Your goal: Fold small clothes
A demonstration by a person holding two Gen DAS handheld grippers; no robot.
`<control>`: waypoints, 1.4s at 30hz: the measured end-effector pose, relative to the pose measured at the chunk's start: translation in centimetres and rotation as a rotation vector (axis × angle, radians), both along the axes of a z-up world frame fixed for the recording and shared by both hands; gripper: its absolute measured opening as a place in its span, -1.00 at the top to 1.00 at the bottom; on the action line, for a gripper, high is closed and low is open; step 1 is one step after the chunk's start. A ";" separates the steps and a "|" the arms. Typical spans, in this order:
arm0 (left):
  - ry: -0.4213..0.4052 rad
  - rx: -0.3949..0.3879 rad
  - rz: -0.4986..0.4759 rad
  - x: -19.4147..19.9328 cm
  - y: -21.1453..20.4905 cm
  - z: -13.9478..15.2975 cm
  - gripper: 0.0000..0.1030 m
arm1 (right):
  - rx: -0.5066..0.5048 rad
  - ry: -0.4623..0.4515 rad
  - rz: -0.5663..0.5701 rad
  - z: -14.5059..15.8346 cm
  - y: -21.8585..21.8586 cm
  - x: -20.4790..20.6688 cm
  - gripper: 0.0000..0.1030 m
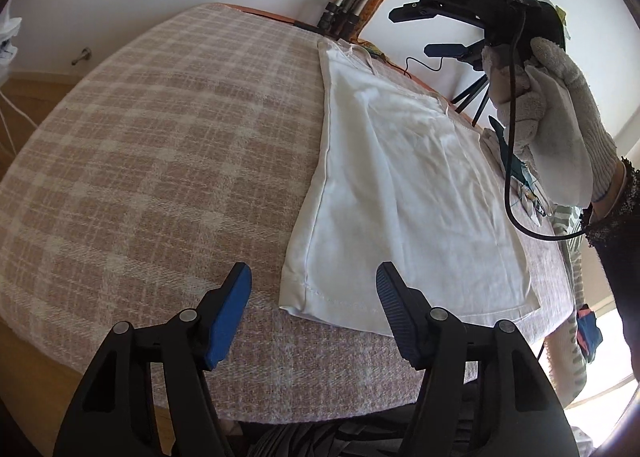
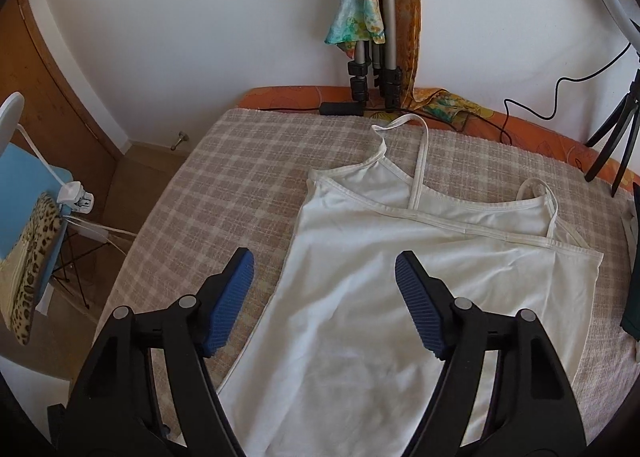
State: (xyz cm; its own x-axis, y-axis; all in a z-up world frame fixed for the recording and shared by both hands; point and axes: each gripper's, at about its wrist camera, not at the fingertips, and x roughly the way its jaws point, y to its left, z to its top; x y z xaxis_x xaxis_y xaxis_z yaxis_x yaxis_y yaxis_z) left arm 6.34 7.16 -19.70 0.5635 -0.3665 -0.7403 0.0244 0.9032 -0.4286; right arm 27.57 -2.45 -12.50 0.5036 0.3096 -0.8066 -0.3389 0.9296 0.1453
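Observation:
A white camisole top (image 1: 404, 193) lies flat on a pink-and-cream checked cloth (image 1: 160, 161), with thin straps at its far end. My left gripper (image 1: 314, 311) is open and empty, just above the top's near hem corner. In the right wrist view the camisole (image 2: 400, 289) has its straps (image 2: 420, 153) spread toward the wall. My right gripper (image 2: 324, 303) is open and empty, held above the top's left side edge. The right gripper (image 1: 432, 29) also shows in the left wrist view, raised in a white-gloved hand (image 1: 556, 113) over the top's right side.
A tripod with a colourful scarf (image 2: 356, 13) stands against the wall behind the table. A black tripod (image 2: 616, 137) and cable stand at the back right. A dark garment (image 2: 634, 265) lies at the right edge. A chair with a leopard-print cloth (image 2: 32, 269) stands at left.

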 end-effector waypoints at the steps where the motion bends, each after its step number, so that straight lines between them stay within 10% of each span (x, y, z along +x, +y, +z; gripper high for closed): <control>1: -0.004 -0.002 0.002 0.1 0.1 -0.2 -0.23 | 0.002 0.015 -0.009 -0.5 0.4 0.9 -0.49; 6: -0.033 -0.002 0.002 0.6 0.1 -0.2 -0.23 | 0.021 0.083 -0.033 -2.9 2.1 4.8 -0.48; 17: -0.043 -0.054 -0.036 1.0 0.1 -1.1 0.83 | -0.149 0.175 -0.010 -8.2 7.5 9.0 -0.12; 26: -0.070 -0.061 -0.063 0.8 -0.3 -0.2 0.87 | -0.196 0.184 -0.012 -9.1 6.9 10.2 0.77; 42: -0.156 -0.020 -0.235 0.0 -6.0 3.7 0.90 | -0.034 0.140 -0.056 -3.9 -1.9 8.2 0.91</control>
State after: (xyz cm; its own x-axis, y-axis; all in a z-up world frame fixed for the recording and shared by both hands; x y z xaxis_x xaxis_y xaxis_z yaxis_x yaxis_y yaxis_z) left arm 6.34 1.18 -15.98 0.5679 -0.5142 -0.6427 0.2991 0.8564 -0.4209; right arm 35.74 -4.32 -16.37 0.4015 0.2558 -0.8794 -0.2649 0.9516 0.1559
